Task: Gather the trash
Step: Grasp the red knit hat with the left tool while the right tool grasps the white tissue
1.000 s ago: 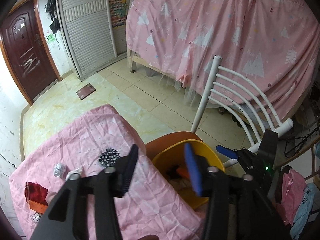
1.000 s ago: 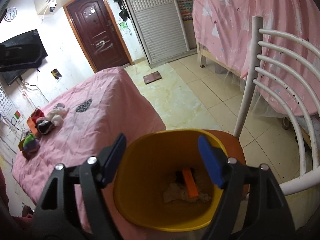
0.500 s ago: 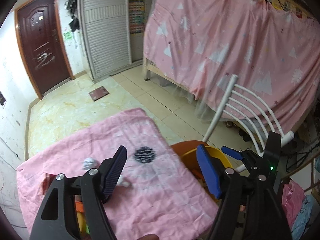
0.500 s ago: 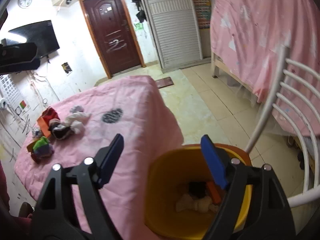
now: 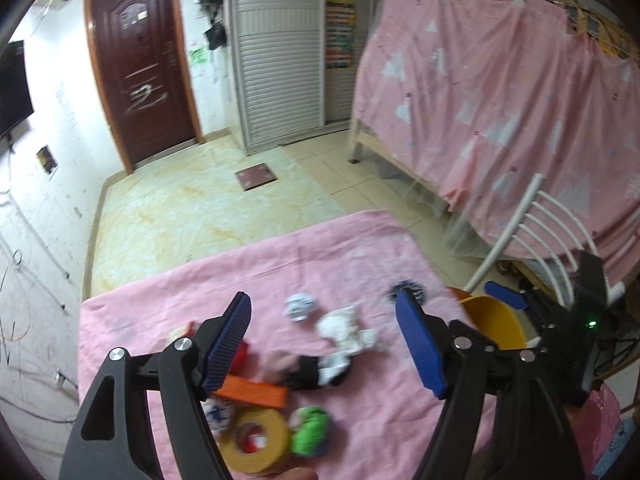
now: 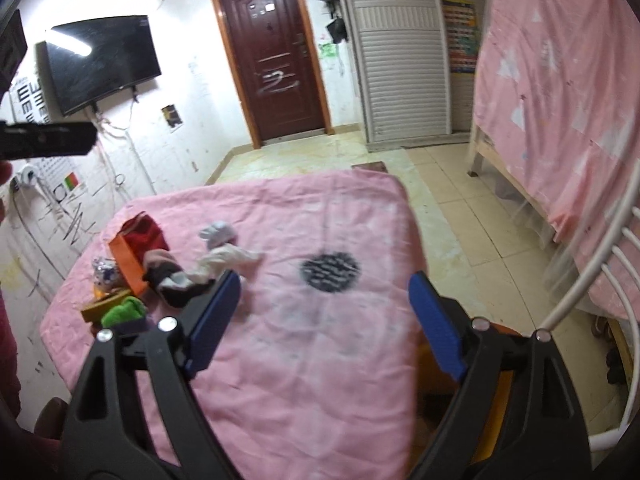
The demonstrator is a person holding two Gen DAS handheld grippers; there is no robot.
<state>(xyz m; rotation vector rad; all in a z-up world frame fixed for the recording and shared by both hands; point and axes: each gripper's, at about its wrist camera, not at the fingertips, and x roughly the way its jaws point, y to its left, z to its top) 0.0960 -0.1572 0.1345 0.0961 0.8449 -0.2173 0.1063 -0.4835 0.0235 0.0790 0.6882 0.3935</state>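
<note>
Trash lies on the pink-clothed table (image 5: 360, 264): a crumpled paper ball (image 5: 300, 307), a white tissue wad (image 5: 344, 328), a black-and-white sock (image 5: 316, 372), an orange box (image 5: 256, 394), a yellow tape roll (image 5: 256, 440) and a green lump (image 5: 312, 436). My left gripper (image 5: 322, 300) hangs open above this pile, empty. The yellow bin (image 5: 494, 320) stands on a chair at the table's right edge. My right gripper (image 6: 326, 280) is over the table's bare near part (image 6: 320, 360), jaws opening, nothing between them. The pile, with the tissue wad (image 6: 228, 258), lies to its left.
A white metal chair (image 5: 536, 224) holds the bin, with a pink-curtained bunk bed (image 5: 500, 100) behind it. A black round print (image 6: 330, 270) marks the cloth. Tiled floor (image 5: 180, 208) runs to a brown door (image 6: 276, 60). A wall TV (image 6: 100, 60) hangs at the left.
Both grippers swung left from over the yellow bin to over the table, and both jaws spread wider. The trash pile came into the left wrist view's centre.
</note>
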